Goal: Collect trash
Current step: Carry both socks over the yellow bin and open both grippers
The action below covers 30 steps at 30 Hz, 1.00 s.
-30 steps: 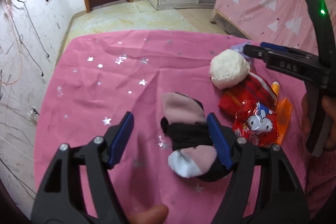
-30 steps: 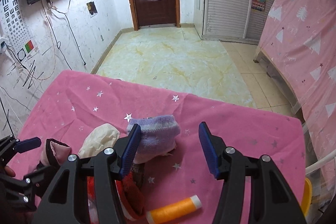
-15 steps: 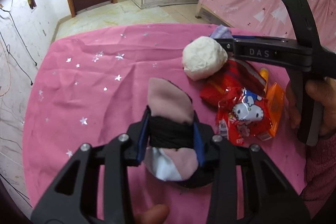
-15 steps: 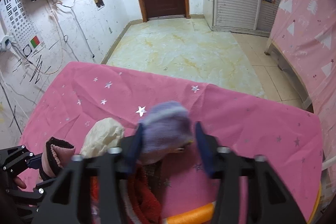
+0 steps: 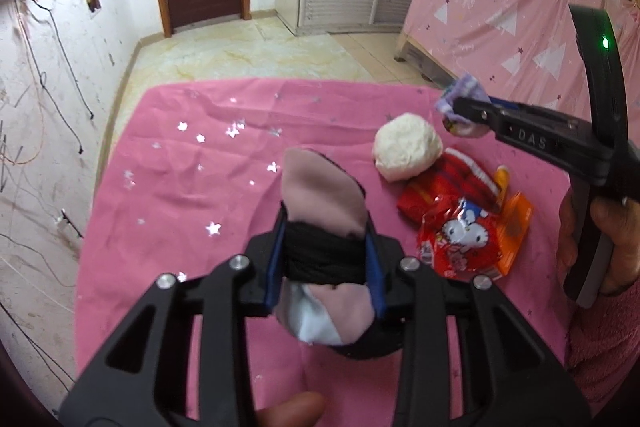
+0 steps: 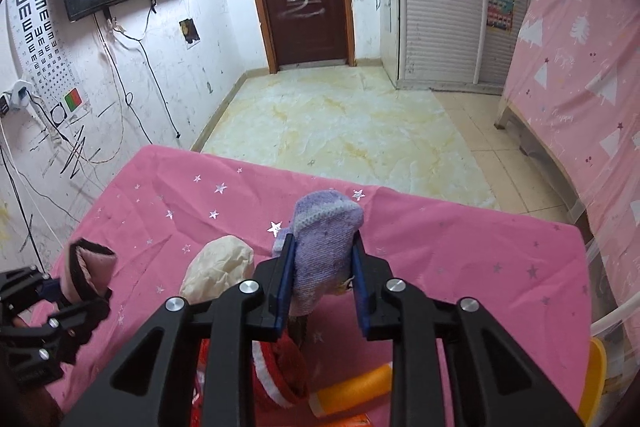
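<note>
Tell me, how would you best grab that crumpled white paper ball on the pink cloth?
Grip the white paper ball across its rounded middle, coming down from above. It is roughly round with no handle, sits free on the pink cloth, and only the red sock crowds its near side.

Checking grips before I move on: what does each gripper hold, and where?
Left gripper clamps the pink-and-black sock across its black middle; right gripper clamps the purple sock mid-body.

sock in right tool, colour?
Purple sock, lavender-striped knit; clearest in the right wrist view.
</note>
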Each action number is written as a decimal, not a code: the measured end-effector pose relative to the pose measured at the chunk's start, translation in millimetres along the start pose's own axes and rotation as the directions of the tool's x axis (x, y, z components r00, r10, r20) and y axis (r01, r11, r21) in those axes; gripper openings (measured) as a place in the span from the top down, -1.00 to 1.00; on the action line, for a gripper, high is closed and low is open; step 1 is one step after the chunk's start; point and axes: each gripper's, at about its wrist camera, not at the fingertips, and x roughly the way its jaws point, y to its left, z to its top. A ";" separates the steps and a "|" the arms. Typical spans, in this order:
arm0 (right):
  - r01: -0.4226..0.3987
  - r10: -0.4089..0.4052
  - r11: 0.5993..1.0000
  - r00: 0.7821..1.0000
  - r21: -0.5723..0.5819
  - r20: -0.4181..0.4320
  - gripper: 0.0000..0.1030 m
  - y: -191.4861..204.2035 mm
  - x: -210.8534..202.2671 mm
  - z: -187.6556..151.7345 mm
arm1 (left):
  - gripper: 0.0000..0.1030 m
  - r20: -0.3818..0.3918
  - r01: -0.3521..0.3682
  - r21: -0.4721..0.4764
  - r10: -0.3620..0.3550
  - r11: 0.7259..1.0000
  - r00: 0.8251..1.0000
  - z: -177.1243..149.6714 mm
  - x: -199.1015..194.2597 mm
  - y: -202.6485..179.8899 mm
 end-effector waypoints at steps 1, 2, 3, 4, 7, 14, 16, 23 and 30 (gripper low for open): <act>0.000 0.000 1.000 1.000 0.000 0.010 0.62 -1.1 -5.0 -1.6 | 0.37 0.011 -0.005 0.002 0.005 1.000 1.000 1.1 -4.8 -2.6; 0.002 -0.002 1.000 1.000 0.000 0.018 0.62 -2.7 -9.1 -2.7 | 0.37 0.018 -0.009 0.004 0.009 1.000 1.000 0.7 -7.7 -4.7; 0.003 -0.003 1.000 1.000 0.001 0.024 0.62 -4.2 -12.7 -3.8 | 0.37 0.025 -0.011 0.007 0.011 1.000 1.000 1.3 -11.0 -7.3; 0.003 -0.003 1.000 0.999 0.004 0.033 0.62 -6.7 -17.5 -5.0 | 0.37 0.031 -0.012 0.011 0.011 1.000 0.999 2.4 -14.3 -11.1; 0.003 -0.004 1.000 0.999 0.016 0.053 0.62 -12.2 -29.7 -7.8 | 0.37 0.050 -0.012 0.026 0.011 1.000 0.999 5.5 -23.2 -23.9; 0.014 -0.018 0.999 0.994 0.041 0.105 0.62 -31.7 -61.8 -16.1 | 0.37 0.072 -0.008 0.065 0.003 0.998 0.997 9.1 -34.7 -49.9; 0.017 -0.022 0.999 0.993 0.050 0.115 0.62 -37.8 -68.5 -19.2 | 0.37 0.076 -0.004 0.080 -0.002 0.997 0.997 10.0 -36.0 -60.4; 0.031 -0.047 0.994 0.987 0.102 0.152 0.62 -72.3 -96.7 -34.4 | 0.37 0.085 0.019 0.134 -0.030 0.991 0.996 14.2 -38.2 -100.3; 0.063 -0.089 0.986 0.982 0.155 0.168 0.62 -113.6 -121.7 -53.8 | 0.37 0.083 0.049 0.206 -0.067 0.977 0.994 15.5 -33.8 -150.1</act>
